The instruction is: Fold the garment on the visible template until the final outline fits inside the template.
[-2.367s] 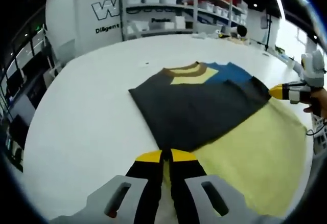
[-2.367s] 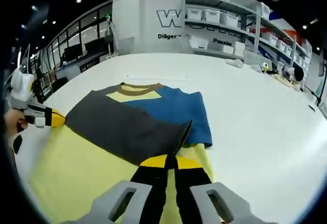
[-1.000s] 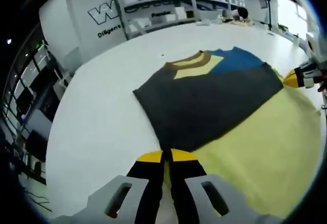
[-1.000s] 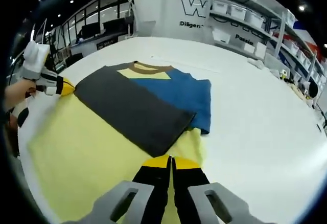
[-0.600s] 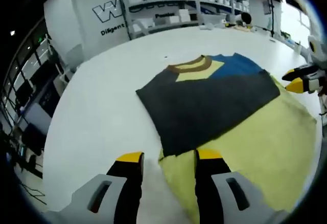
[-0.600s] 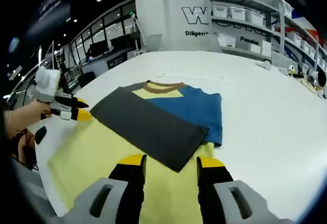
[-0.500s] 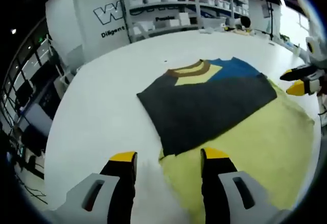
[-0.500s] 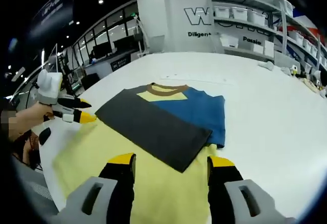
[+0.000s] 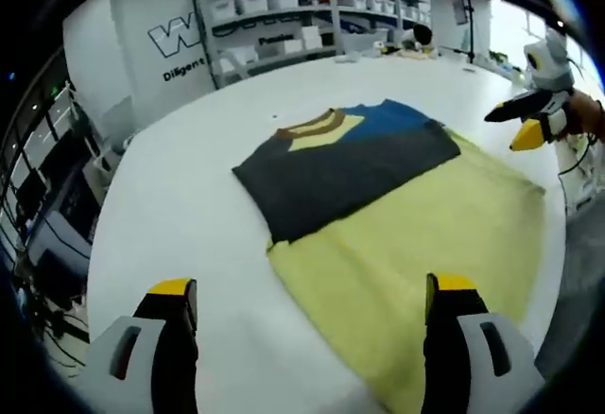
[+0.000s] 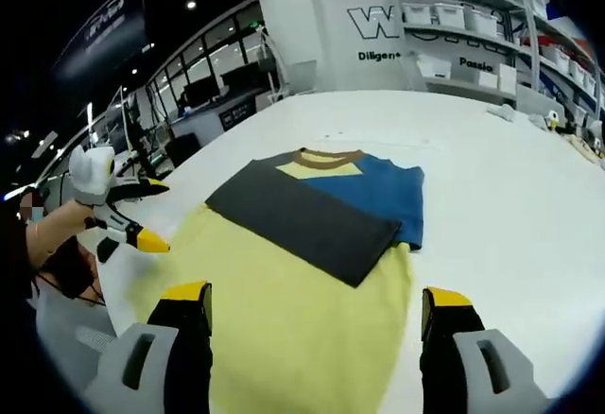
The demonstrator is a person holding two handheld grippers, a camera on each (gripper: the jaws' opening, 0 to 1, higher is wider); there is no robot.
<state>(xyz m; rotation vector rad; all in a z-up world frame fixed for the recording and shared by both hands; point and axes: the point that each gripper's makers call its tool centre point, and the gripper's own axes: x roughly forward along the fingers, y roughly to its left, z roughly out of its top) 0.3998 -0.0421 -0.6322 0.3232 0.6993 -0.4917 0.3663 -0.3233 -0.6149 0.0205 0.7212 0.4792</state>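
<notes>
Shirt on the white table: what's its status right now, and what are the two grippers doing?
Left gripper and right gripper both open, holding nothing. Shirt lies partly folded, dark panel across the chest, yellow lower half still spread flat. White table around it.

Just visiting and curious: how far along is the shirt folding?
Done: one dark fold lies across the shirt. In hand: nothing; the left gripper and right gripper are open, off the cloth. Left: the yellow lower part spreads flat, unfolded. No template outline can be made out.

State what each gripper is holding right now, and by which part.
Nothing is held. The left gripper and right gripper are both open, clear of the garment, which lies on the table.
</notes>
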